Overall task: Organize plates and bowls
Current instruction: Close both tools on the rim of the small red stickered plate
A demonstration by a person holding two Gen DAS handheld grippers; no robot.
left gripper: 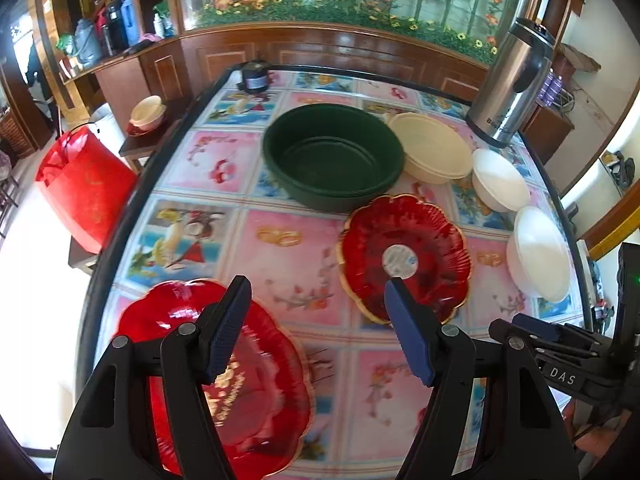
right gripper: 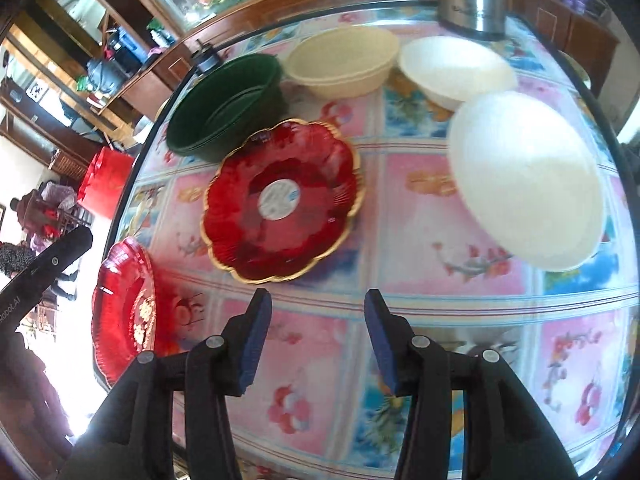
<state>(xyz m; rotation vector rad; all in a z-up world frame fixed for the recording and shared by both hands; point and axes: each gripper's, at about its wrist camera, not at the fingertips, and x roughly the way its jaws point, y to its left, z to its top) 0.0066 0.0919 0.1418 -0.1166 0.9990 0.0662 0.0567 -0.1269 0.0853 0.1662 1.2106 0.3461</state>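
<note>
open left tongs [left gripper: 316, 296] hang above table, red plate [left gripper: 224, 380] under left finger.

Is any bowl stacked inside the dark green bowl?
No. In the left wrist view the dark green bowl shows a bare inside; the cream bowl sits beside it.

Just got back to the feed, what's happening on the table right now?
Nothing is held. The left tool is open above the table, by a red plate at its near edge. The right tool is open over bare tablecloth. A gold-rimmed red plate, green bowl, cream bowl and two white bowls lie separately.
</note>
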